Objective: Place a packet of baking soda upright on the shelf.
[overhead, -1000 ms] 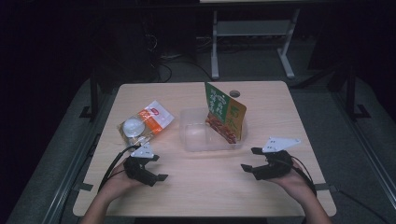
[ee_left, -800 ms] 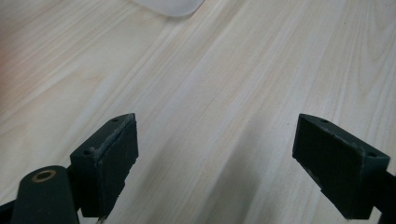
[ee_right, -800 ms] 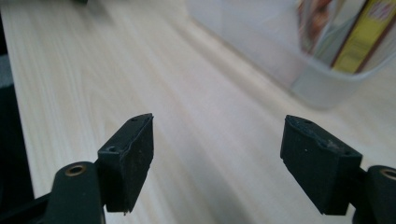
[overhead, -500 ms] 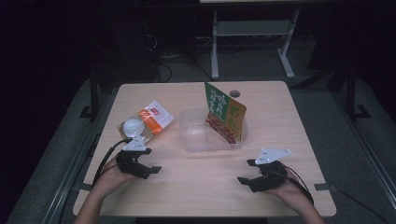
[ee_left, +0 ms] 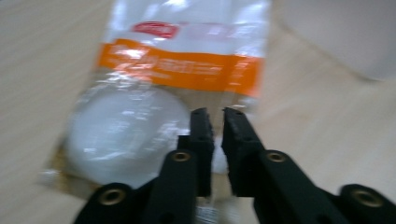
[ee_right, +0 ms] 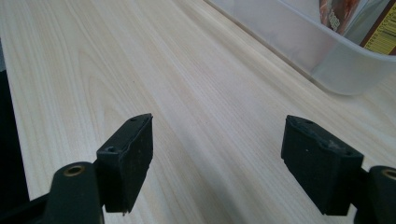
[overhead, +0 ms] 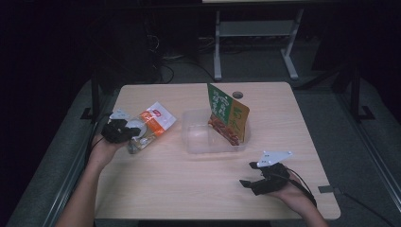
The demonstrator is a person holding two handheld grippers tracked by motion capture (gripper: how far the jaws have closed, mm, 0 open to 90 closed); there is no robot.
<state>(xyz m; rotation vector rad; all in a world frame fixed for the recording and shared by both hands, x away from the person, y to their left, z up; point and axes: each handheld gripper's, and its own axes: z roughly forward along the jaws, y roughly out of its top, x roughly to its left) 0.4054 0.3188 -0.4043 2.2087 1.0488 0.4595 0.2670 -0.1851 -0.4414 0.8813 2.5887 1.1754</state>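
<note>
At the left edge of the pale wooden table (overhead: 189, 189), the left gripper (overhead: 124, 131) sat over the near end of a clear plastic packet with an orange band and a round white piece inside (overhead: 147, 126). Its jaws had just been closing, and in the left gripper view (ee_left: 215, 122) they stood nearly together, with only a narrow slit between them, directly above the packet (ee_left: 159, 102); the blur left it unclear whether any film was pinched in that slit. The packet lay flat on the wood, just left of a clear rectangular plastic tub (overhead: 208, 137).

Inside that tub, a green and orange printed snack bag (overhead: 227, 116) stood upright and tilted against the far right corner.

Near the right front of the table, the right gripper (overhead: 255, 182) rested in the person's hand, well apart from the tub. Its jaws were spread wide with nothing between them, bare wood showing through the gap in the right gripper view (ee_right: 217, 154), and the tub's wall (ee_right: 299, 46) was ahead.
</note>
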